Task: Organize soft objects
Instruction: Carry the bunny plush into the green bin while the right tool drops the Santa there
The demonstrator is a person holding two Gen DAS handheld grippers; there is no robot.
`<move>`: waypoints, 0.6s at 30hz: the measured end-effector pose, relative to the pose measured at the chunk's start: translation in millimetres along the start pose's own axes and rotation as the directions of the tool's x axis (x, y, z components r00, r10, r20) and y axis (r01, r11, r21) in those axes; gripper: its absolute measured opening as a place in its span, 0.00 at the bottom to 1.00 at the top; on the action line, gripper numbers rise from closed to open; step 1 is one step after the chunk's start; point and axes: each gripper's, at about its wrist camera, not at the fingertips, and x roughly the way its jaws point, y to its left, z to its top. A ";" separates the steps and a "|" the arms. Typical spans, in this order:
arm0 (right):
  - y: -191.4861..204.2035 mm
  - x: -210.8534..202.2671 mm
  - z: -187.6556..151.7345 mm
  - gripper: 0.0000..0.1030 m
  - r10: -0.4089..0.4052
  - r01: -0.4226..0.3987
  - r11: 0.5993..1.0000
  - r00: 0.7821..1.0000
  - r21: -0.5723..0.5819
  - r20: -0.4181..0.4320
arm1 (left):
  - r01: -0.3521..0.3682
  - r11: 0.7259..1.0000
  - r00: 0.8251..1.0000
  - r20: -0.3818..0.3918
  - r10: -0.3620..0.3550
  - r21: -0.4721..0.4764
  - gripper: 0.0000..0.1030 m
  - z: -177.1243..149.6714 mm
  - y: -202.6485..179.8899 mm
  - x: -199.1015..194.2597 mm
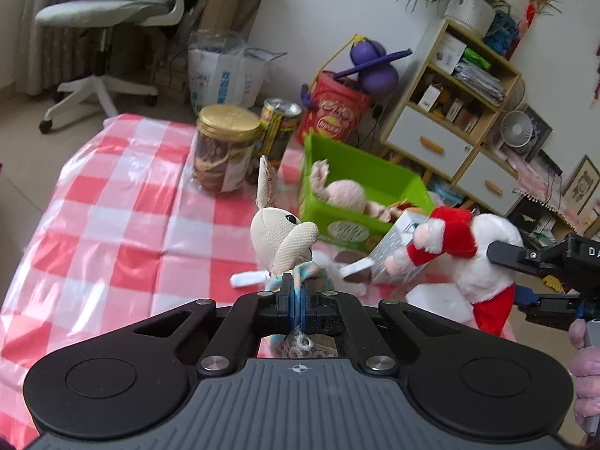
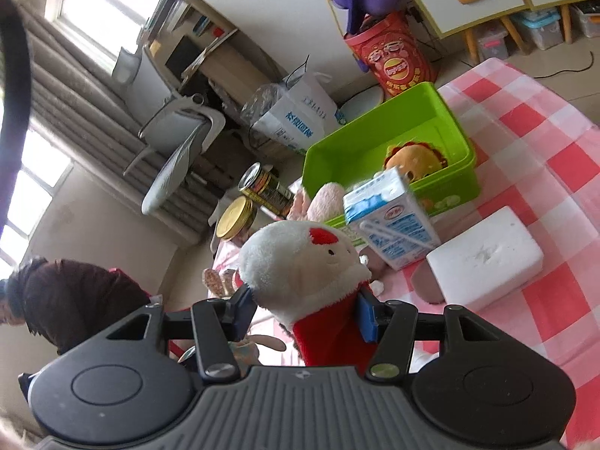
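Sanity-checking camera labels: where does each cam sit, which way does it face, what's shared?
Left wrist: on the left gripper, shut on the rabbit doll, facing the green bin; a gloved hand shows at right.
Right wrist: on the right gripper, clamping the Santa plush, facing the same bin.
Shared: bin, milk carton, Santa plush, checked tablecloth.

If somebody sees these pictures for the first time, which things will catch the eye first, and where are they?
The cream rabbit doll, pinched at its middle by the left gripper, stands out first. Beside it, the right gripper clamps a red-and-white Santa plush. Behind both, a bright green bin on the checked tablecloth already holds soft toys.
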 end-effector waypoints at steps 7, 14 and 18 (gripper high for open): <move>-17.5 -13.0 11.1 0.35 0.006 -0.007 0.999 0.999 0.039 0.036 | 0.007 1.000 1.000 0.003 -0.007 0.008 0.00 1.7 -11.6 5.8; -27.5 -27.1 27.6 0.35 0.008 -0.015 0.996 0.997 0.083 0.079 | 0.021 0.999 1.000 0.008 -0.021 0.026 0.00 15.2 -26.3 13.1; -28.5 -30.0 49.4 0.35 -0.001 -0.009 0.996 0.994 0.093 0.108 | 0.017 0.999 1.000 0.009 -0.017 0.041 0.00 32.7 -36.9 22.6</move>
